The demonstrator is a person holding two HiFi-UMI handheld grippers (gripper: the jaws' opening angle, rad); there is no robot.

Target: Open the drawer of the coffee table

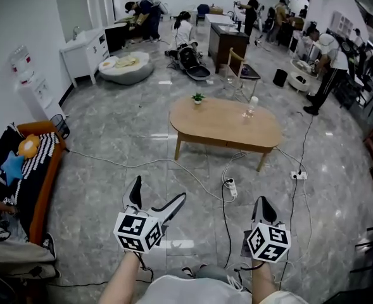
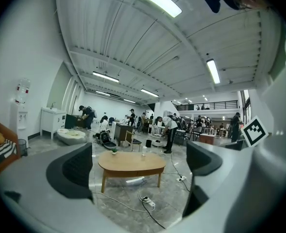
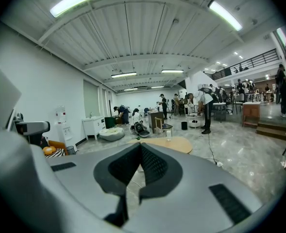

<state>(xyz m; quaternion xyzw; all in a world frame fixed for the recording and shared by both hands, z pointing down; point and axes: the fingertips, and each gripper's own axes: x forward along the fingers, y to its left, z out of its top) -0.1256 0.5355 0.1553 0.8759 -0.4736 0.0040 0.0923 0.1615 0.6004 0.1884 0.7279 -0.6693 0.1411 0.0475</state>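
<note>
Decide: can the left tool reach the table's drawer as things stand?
Probably not yet: the left tool, open and empty, is far short of the table. Only floor cables lie between.

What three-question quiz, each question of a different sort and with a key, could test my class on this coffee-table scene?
1. True or false: the left gripper has its jaws apart with nothing between them.
2. What stands on the coffee table? A. a potted plant and a bottle; B. a laptop; C. stacked plates.
3. Fill in: the right gripper has its jaws ____.
Key: 1 true; 2 A; 3 shut.
</note>
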